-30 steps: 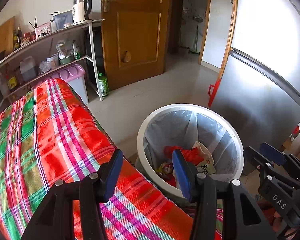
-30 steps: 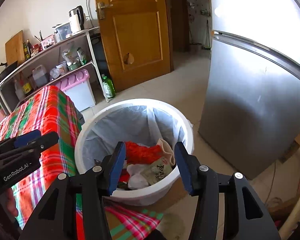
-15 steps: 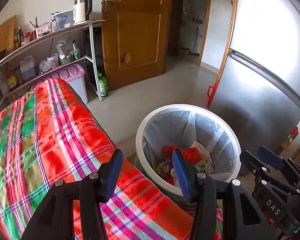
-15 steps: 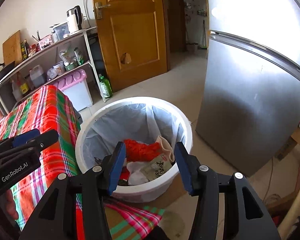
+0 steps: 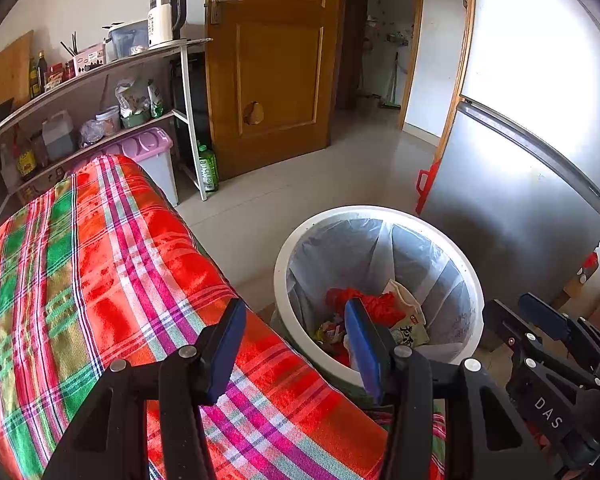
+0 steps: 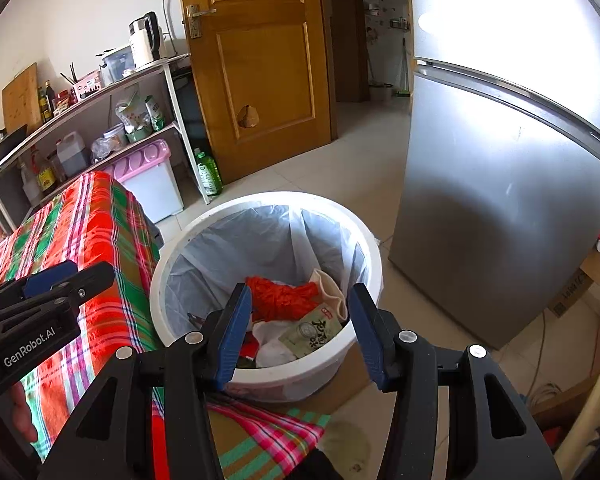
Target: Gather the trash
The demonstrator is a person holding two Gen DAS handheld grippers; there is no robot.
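A white trash bin (image 6: 204, 224) with a clear liner stands on the floor beside the table; it also shows in the left wrist view (image 5: 320, 224). Inside lie a red crumpled piece (image 6: 280, 300), a green snack packet (image 6: 312, 334) and white paper. My right gripper (image 6: 298, 330) is open and empty, just above the bin's near rim. My left gripper (image 5: 294, 344) is open and empty over the table's corner, left of the bin. Each gripper shows in the other's view: the right gripper (image 5: 540, 328) and the left gripper (image 6: 60, 280).
A table with a red and green plaid cloth (image 5: 80, 280) lies to the left. A grey fridge (image 6: 500, 200) stands right of the bin. A shelf rack with a kettle (image 5: 164, 16), a pink-lidded bin (image 5: 148, 148), a green bottle (image 5: 208, 168) and a wooden door (image 5: 276, 60) stand behind.
Both grippers have drawn back and up slightly from the bin. Both stay open and empty.
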